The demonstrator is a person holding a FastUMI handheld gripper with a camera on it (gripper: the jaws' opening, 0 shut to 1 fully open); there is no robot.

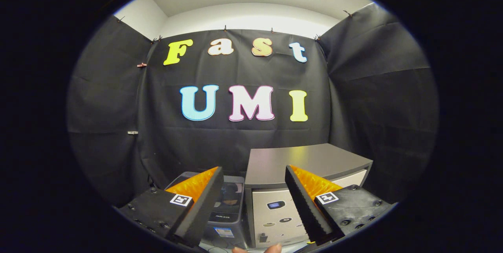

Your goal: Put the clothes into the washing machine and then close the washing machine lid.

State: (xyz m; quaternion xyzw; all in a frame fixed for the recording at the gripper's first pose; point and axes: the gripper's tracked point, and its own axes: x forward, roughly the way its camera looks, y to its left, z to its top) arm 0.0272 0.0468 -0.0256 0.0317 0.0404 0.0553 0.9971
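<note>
The gripper (251,206) sits nearest the camera, its two fingers (204,202) spread wide apart with nothing between them; the jaws stand open and press on no object. Each finger has a ridged inner face, and a small square marker tag (180,200) is fixed on the block behind the left finger, with a matching one behind the right. At the very bottom, between the finger bases, the tips of a person's fingers (271,249) just peek in.

Beyond the fingers stands the washing machine (275,209), a pale boxy unit with a flat grey lid (306,162) lying closed on top. Its front face carries a small dark display and a few round marks, too small to make out. The right finger overlaps the front right part of the washing machine, and the machine's left front shows in the gap between the fingers.

Just beside the washing machine, on its left and touching or nearly touching its side, is a lower dark appliance (230,206) with a glossy top panel and a sticker on its front; the left finger covers part of it. What kind of appliance it is cannot be told.

Behind the washing machine hangs the booth's black cloth wall (235,143), pinned up with small clips along its upper hem. Above it a white wall and ceiling (251,13) show, brightly lit.
</note>
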